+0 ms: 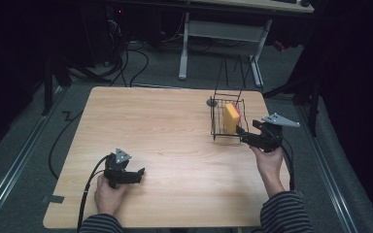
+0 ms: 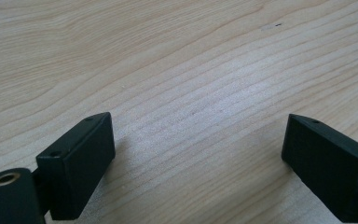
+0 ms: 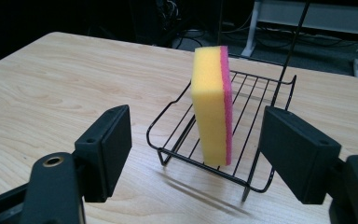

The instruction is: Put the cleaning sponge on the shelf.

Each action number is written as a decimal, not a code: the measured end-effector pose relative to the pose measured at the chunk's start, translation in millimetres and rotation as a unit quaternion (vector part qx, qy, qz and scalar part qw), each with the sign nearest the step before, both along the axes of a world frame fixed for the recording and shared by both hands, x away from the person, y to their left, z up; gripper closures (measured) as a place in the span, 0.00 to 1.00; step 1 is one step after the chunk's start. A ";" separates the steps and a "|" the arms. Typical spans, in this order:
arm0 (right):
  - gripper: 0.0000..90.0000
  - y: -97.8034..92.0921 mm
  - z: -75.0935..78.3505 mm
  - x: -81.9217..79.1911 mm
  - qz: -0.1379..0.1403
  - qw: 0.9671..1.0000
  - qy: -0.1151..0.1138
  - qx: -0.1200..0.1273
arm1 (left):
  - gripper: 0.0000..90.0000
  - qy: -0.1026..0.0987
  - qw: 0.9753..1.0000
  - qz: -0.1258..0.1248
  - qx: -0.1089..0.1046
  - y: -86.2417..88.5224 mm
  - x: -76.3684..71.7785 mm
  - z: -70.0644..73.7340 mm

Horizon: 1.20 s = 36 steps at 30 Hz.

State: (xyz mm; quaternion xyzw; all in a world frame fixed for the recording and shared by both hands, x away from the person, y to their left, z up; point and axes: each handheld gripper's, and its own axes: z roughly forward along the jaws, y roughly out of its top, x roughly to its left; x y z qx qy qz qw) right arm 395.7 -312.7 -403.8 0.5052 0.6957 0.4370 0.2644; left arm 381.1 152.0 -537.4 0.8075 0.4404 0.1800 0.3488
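Sponge (image 3: 211, 105) and wire rack (image 3: 261, 88) are the things in hand at this moment. Yellow with a pink scouring face, the sponge stands upright on its narrow edge inside the black rack, its foot resting on the bars of the rack floor. In the high view the rack (image 1: 216, 127) sits on the far right part of the wooden surface (image 1: 165, 131), with the sponge (image 1: 231, 118) toward its right side and two thin wire uprights rising from the rack's back edge.

The right tongs (image 1: 244, 133) are held in the person's right hand (image 1: 268, 162) just beside the rack's near right corner, pointing toward it. In the right gripper view these tongs (image 3: 196, 149) stand wide open, one black jaw to each side of the rack's front edge, with the sponge standing between and beyond them; the jaws grip nothing and are clear of the sponge.

The left tongs (image 1: 138, 174) lie low over the near left part of the surface, well apart from the rack, held in the person's left hand (image 1: 108, 194). In the left gripper view the tongs (image 2: 196, 144) are also spread wide, with bare wood grain between the jaws and nothing held. A black cable trails from each gripper toward the near edge of the surface, and striped sleeves show at both wrists.
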 end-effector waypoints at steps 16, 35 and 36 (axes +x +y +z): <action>0.33 -17.8 9.9 -28.9 0.002 0.999 -0.021 0.027 | 0.11 0.000 1.000 0.000 0.000 0.0 0.0 0.0; 0.36 -32.8 3.9 -65.1 0.008 0.997 -0.036 0.061 | 0.11 0.000 1.000 -0.001 0.000 0.0 -0.1 0.0; 0.36 -33.5 3.9 -66.8 0.009 0.997 -0.038 0.061 | 0.11 0.000 1.000 -0.001 0.000 0.0 -0.1 0.0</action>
